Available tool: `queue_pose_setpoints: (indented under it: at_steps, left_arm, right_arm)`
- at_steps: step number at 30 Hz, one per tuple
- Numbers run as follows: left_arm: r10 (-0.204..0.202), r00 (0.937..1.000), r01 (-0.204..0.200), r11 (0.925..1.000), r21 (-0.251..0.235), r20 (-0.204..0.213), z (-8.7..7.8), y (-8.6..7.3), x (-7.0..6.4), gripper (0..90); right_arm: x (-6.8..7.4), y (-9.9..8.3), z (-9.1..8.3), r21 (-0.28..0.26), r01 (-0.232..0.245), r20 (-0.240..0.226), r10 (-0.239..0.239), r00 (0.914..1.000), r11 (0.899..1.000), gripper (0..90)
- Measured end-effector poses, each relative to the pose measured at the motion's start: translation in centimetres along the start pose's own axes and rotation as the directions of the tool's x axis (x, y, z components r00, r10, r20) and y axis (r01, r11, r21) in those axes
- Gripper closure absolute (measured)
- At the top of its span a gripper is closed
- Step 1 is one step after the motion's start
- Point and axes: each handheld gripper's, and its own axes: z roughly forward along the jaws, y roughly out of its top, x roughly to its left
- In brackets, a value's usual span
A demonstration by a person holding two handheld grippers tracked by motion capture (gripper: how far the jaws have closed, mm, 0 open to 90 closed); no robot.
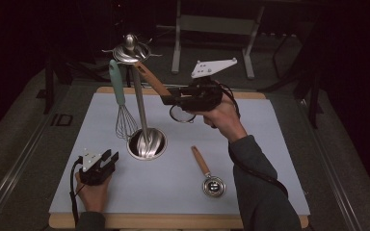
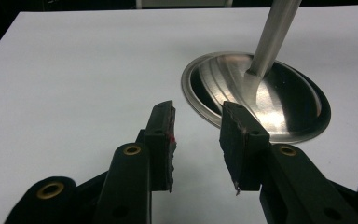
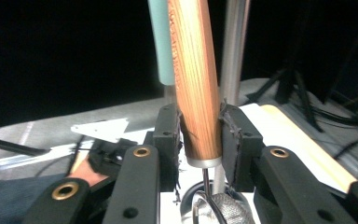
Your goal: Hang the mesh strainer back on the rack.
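A steel utensil stand (image 1: pixel 141 103) rises from a round base (image 1: pixel 147 144) on the white mat (image 1: pixel 270 159); a teal-handled whisk (image 1: pixel 119 98) hangs from its top hooks (image 1: pixel 131 50). My right gripper (image 1: pixel 169 99) is shut on the wooden handle (image 1: pixel 151 78) of a small mesh strainer (image 1: pixel 182 114), held in the air with the handle tip up by the hooks. In the right gripper view the jaws (image 3: pixel 199 135) clamp that handle (image 3: pixel 195 79) near its metal collar, with the mesh (image 3: pixel 223 210) below. My left gripper (image 1: pixel 107 161) rests open and empty on the mat beside the base (image 2: pixel 261 98).
A wooden-handled spoon with a shiny round bowl (image 1: pixel 214 186) lies on the mat at the front right. The stand's pole (image 2: pixel 275 37) rises just past my left jaws. Dark floor and metal frame legs (image 1: pixel 176 43) lie behind the table.
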Motion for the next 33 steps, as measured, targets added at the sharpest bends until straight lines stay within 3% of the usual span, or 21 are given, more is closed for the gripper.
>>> queue_pose_setpoints:
  at_steps: [7, 33]
  left_arm:
    - [0.001, 1.0, -0.001, 1.0, 0.0, -0.001, 0.0, 0.0, 0.0, 65.3]
    - [0.0, 1.0, 0.0, 1.0, 0.001, 0.0, 0.0, 0.0, 0.0, 65.3]
  right_arm:
    - [0.3, 0.0, 0.5, 0.014, 0.017, 0.057, -0.018, 0.9982, 1.0, 68.1]
    - [0.7, -0.3, 2.9, 0.021, 0.003, 0.081, -0.005, 0.9967, 1.0, 67.8]
